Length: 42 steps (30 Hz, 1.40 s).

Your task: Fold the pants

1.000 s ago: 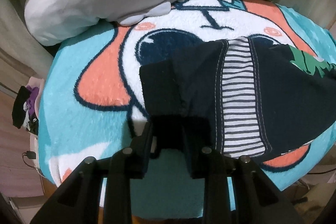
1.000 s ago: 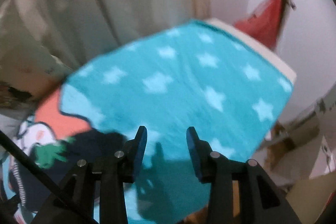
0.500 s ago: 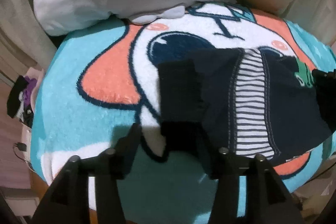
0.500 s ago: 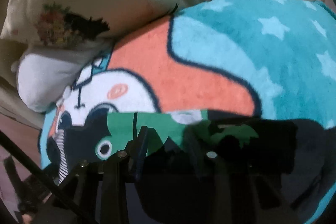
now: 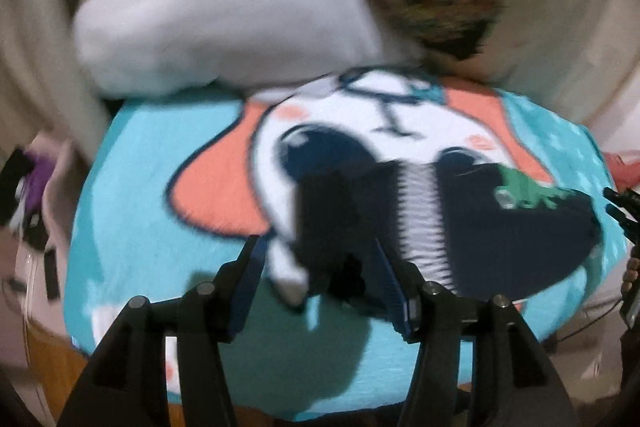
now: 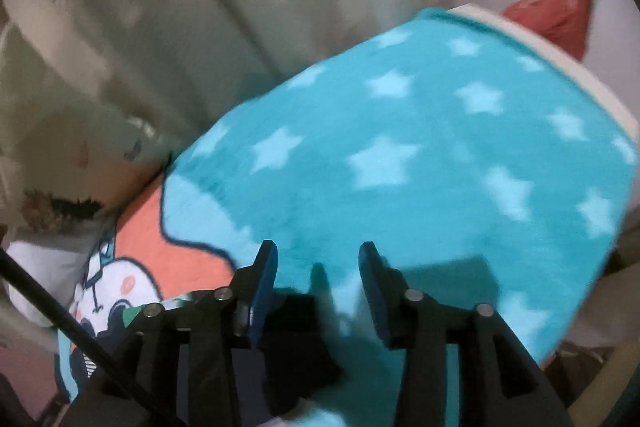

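On the bed, over a turquoise blanket (image 5: 132, 163) printed with a big cartoon face, the dark pants (image 5: 500, 239) are lying folded into a compact bundle, a striped panel and a green patch showing on top. Just above the bundle's near left corner, the left tongs (image 5: 318, 259) are hovering with their jaws opening; the dark cloth is showing between the blue pads, but the pads are not pressing on it. The picture is blurring, so finer detail is lost. Behind the pants a white pillow (image 5: 224, 23) and a floral pillow (image 5: 440, 7) are crowding the head of the bed, the white one overlapping the blanket's far edge.

Farther along, the right tongs (image 6: 318, 279) are pointing at the starred part of the blanket, their jaws opening with nothing between them; a dark edge of the pants is lying just below and beside the left pad. A red bag (image 6: 556, 11) is hanging by the wall beyond the bed's corner.
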{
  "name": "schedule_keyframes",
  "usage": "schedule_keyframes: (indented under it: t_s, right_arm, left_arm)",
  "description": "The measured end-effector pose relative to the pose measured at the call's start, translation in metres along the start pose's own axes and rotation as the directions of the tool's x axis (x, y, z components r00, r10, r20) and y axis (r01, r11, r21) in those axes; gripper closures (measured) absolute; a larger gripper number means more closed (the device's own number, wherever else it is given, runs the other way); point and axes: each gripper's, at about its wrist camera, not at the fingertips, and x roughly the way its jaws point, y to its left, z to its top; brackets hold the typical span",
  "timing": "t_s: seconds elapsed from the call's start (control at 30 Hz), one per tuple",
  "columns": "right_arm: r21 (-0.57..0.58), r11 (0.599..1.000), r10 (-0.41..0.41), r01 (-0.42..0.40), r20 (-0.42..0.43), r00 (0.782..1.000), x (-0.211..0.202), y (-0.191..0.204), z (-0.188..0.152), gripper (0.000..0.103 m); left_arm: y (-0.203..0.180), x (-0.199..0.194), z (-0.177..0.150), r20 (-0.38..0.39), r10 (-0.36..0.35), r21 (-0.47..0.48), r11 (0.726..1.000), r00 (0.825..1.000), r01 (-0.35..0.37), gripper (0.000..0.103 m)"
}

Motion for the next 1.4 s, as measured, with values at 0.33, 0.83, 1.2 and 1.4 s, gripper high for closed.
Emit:
schedule_keyframes:
  t_s: [0.33, 0.83, 1.2, 1.4]
  right_arm:
    - [0.092, 0.987, 0.136, -0.130, -0.068, 0.988, -0.022, -0.035, -0.038, 0.050]
    - [0.021, 0.952, 0.304, -0.306, -0.200, 0.932, 0.032, -0.014, -0.063, 0.045]
    - [-0.001, 0.943, 0.326, -0.333, -0.199, 0.924, 0.041, -0.003, -0.060, 0.077]
    - [-0.062, 0.939, 0.325, -0.339, -0.168, 0.931, 0.022, 0.013, -0.052, 0.082]
  left_arm:
    - [-0.173, 0.049, 0.056, -0.201, -0.353, 0.219, 0.893, 0.914, 0.394, 0.048]
    - [-0.373, 0.144, 0.079, -0.517, -0.418, 0.350, 0.693, 0.747, 0.630, 0.042]
    - [-0.402, 0.167, 0.056, -0.626, -0.348, 0.402, 0.623, 0.698, 0.671, 0.082]
    - [-0.376, 0.135, 0.075, -0.546, -0.451, 0.352, 0.641, 0.706, 0.682, 0.089]
